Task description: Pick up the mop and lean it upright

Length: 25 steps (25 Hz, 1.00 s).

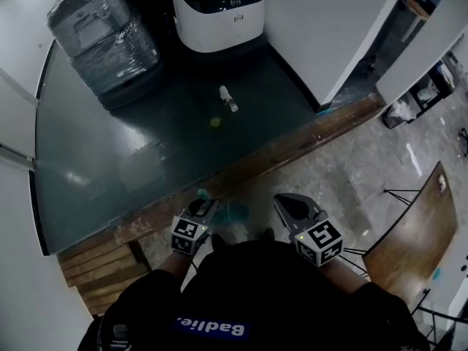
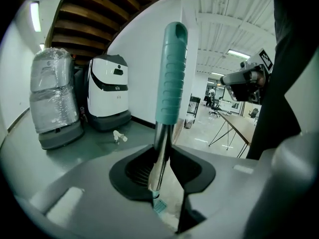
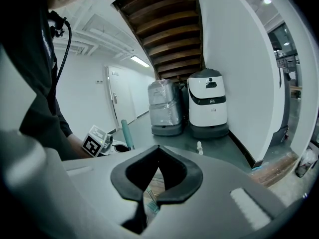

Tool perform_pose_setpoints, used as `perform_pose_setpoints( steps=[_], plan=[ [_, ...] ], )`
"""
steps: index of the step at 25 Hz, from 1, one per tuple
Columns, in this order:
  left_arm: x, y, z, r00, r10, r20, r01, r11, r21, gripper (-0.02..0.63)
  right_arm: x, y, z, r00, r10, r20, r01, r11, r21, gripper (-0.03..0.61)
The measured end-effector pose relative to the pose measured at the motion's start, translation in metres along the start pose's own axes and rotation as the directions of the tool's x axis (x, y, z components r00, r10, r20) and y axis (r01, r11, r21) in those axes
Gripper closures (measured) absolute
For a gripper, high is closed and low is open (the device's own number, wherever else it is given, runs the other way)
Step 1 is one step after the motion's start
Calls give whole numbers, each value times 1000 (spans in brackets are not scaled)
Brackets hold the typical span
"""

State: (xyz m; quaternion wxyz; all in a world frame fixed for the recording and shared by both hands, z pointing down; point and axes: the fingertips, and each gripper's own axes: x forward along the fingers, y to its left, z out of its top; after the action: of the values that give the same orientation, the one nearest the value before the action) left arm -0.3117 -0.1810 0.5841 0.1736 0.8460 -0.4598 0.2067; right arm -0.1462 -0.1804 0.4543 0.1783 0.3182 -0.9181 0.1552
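In the head view, the left gripper [image 1: 204, 206] and the right gripper [image 1: 287, 200] are seen side by side in front of the person's dark-clad body, above a worn wooden strip [image 1: 322, 134] that edges the glossy dark green floor [image 1: 110, 145]. The teal tip of the mop [image 1: 202, 194], a chrome-shafted pole with a ribbed teal grip, shows just beyond the left gripper. Farther off on the green floor, a small white spray bottle [image 1: 228, 99] lies in front of a white box-shaped robot unit [image 1: 217, 9]. A grey machine wrapped in clear plastic [image 1: 102, 35] stands to its left.

In the left gripper view, the jaws are seen clamped on the mop's chrome shaft just below the teal grip. The pole is held close to upright, and a small teal part shows at its lower end through the gap.

In the right gripper view, the jaw tips are seen brought together, with nothing held. Only floor shows through the hollow between the pads. The left gripper and the mop's handle are visible at the left.
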Motion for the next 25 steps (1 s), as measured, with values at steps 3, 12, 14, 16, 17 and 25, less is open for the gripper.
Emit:
perform_pose_setpoints(
  steps=[3, 12, 14, 16, 17, 25],
  plan=[
    [-9, -18, 25, 999, -32, 25, 32, 999, -9, 491, -2, 0, 1, 1000, -2, 14, 1, 1000, 12, 574],
    [-32, -80, 108, 970, -177, 169, 159, 981, 113, 492, -13, 4, 2, 999, -15, 47, 14, 1000, 24, 574],
    [-38, -95, 129, 948, -223, 228, 199, 972, 122, 492, -16, 4, 1, 998, -23, 54, 21, 999, 26, 574],
    [-45, -107, 147, 928, -259, 270, 230, 964, 135, 492, -19, 5, 1, 998, -31, 59, 29, 999, 26, 574],
    [-48, -111, 155, 920, -272, 282, 239, 960, 146, 492, -21, 5, 1, 997, -35, 63, 33, 999, 25, 574],
    [-44, -137, 168, 900, -331, 282, 275, 936, 221, 494, -37, -1, -4, 995, -71, 77, 67, 997, 45, 574]
  ],
)
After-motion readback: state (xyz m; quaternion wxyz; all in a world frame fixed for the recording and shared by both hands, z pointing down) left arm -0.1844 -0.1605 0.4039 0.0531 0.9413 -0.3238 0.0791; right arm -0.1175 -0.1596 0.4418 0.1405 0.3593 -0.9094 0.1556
